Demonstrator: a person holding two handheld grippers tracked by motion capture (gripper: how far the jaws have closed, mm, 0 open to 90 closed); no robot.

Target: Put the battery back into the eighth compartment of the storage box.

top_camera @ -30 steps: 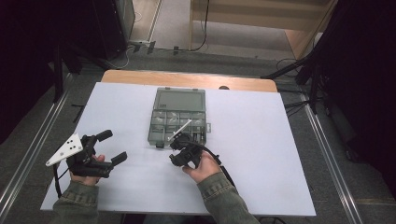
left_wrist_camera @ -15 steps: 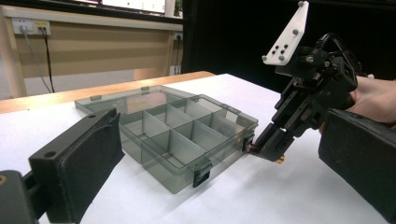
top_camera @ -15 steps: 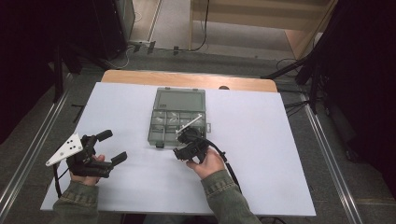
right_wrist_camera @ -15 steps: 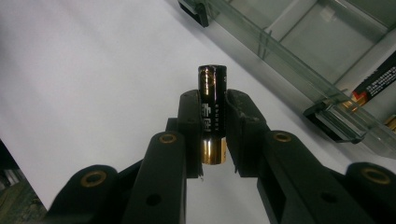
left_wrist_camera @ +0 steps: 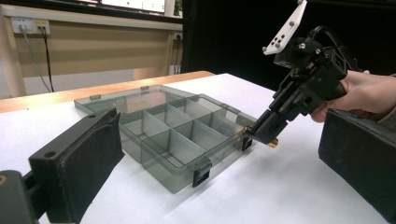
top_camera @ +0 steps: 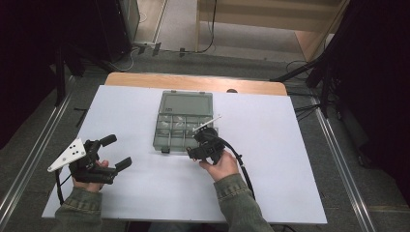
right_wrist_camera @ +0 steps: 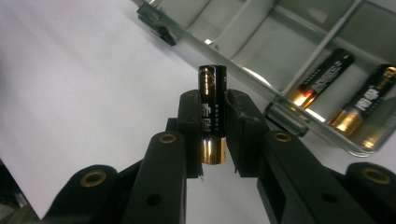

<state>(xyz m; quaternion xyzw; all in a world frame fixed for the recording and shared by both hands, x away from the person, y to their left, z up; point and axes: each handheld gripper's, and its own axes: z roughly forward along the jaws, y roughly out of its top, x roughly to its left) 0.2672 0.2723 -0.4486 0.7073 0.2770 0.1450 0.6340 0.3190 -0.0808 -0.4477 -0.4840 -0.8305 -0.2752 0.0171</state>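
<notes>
So right now my right gripper [right_wrist_camera: 212,135] is clamped on a battery [right_wrist_camera: 212,114], black with a gold end, pinched between the two pads with the black end sticking out past the tips. From the high view that gripper [top_camera: 205,147] sits just off the near right corner of the organizer box [top_camera: 183,126], tips pointing down toward the white table [top_camera: 300,159]. In my left gripper view you can see the right gripper's [left_wrist_camera: 262,135] tip right at the box's [left_wrist_camera: 173,140] front corner, near one of the black latches [left_wrist_camera: 201,176], with the gold end of the battery [left_wrist_camera: 272,143] poking out below, close to the tabletop.

The box is clear grey plastic, lid flipped open flat behind it, tray split into small compartments. Two more batteries [right_wrist_camera: 343,98] like mine are already lying in one compartment, side by side, right behind the wall closest to my gripper.

My left gripper [top_camera: 109,157] is resting over at the left side of the table, well apart from the box, jaws spread wide with nothing in between.
</notes>
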